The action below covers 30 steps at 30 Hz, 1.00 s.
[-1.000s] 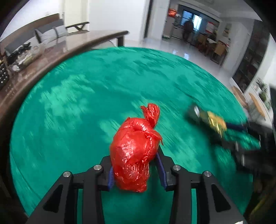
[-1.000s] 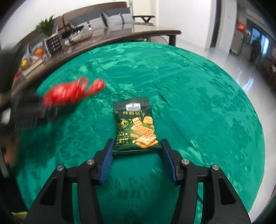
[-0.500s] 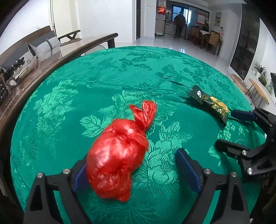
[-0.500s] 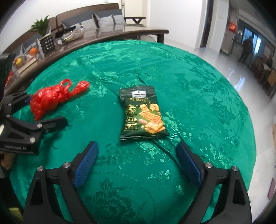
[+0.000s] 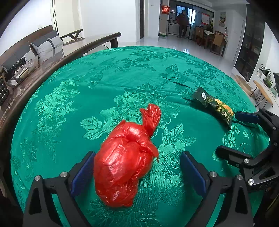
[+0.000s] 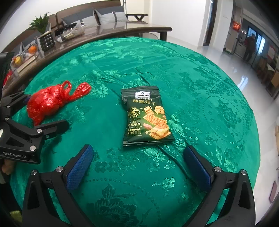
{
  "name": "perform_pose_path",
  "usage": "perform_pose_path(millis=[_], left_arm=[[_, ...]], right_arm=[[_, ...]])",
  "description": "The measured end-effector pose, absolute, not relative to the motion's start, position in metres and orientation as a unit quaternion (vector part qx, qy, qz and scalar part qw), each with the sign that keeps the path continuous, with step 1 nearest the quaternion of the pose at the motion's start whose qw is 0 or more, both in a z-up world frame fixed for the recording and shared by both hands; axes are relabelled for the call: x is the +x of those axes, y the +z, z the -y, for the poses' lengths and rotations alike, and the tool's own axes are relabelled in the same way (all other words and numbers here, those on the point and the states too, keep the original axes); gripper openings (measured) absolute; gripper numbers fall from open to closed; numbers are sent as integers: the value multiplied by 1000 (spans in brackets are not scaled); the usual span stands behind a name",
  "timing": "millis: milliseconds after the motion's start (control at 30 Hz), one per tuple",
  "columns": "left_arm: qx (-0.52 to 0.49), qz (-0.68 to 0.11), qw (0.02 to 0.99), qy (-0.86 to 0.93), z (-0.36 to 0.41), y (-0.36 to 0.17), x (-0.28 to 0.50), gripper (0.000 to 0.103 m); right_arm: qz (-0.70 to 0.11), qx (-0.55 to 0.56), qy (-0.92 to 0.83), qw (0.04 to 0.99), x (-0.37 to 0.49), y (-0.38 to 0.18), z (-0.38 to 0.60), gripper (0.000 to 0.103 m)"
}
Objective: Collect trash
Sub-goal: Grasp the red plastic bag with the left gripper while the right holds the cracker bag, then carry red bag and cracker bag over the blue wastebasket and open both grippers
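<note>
A knotted red plastic bag (image 5: 127, 160) lies on the green tablecloth (image 5: 104, 83) between the fingers of my left gripper (image 5: 137, 171), which is open; the bag leans against the left pad. It also shows in the right wrist view (image 6: 47, 103). A dark green cracker packet (image 6: 146, 118) lies flat on the cloth just beyond my right gripper (image 6: 137, 167), which is open and empty. The packet also shows in the left wrist view (image 5: 214, 104), with the right gripper (image 5: 244, 138) beside it. The left gripper (image 6: 26, 113) appears in the right wrist view.
A dark wooden table (image 6: 104, 33) behind the round table carries a plant (image 6: 41, 22), fruit (image 6: 31, 49) and dishes. A sofa with cushions (image 6: 109, 15) stands behind it. A person (image 5: 183, 22) stands in the far doorway.
Both grippers have opened. The red bag has been set down on the cloth and the cracker packet released; both grippers have drawn back slightly from their items.
</note>
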<state>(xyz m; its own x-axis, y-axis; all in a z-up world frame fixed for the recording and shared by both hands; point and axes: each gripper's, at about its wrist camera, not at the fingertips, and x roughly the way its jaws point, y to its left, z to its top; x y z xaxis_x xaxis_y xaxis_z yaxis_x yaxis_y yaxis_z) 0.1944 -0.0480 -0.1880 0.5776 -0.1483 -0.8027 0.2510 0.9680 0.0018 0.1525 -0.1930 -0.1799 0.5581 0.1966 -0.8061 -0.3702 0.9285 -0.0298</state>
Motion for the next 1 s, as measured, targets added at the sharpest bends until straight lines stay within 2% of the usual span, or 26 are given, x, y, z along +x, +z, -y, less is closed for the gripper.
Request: perform_pose_path(millis=[233,333,433,500,533,567,600,833,1000], left_arm=[[61,-472,865,-159,42,-178,194,98],[54,-453,872,-180,36,-166,191,98],[63,-453,871,-179,37,-168,197,96],[67,-455,871,-174,38,-170,201,78],[66,-458,869,-174,39,-171,204,63],[65,-460,869,-173,39,-172,206,50],[66,-461,868,-172,38,-173,207,42],[1,-449,871,-199,38,-165,195,40],[-5,-436,861,-264,96,-139,172,40]], right_arm=[[-453,-104,173,868,160,-178,191,102],[-467,-76,179,862,169,-169,200,93],[-471,-51,196,858,179,-162,201,89],[-470,-59,195,859,187,-160,195,83],[-472,-60,193,858,191,-161,193,79],[-475,-58,191,857,194,-162,192,60],[-481,-52,187,855,197,-164,193,41],[-466,-24,182,866,173,-142,218,40],[-449,30,149,880,133,-123,283,39]])
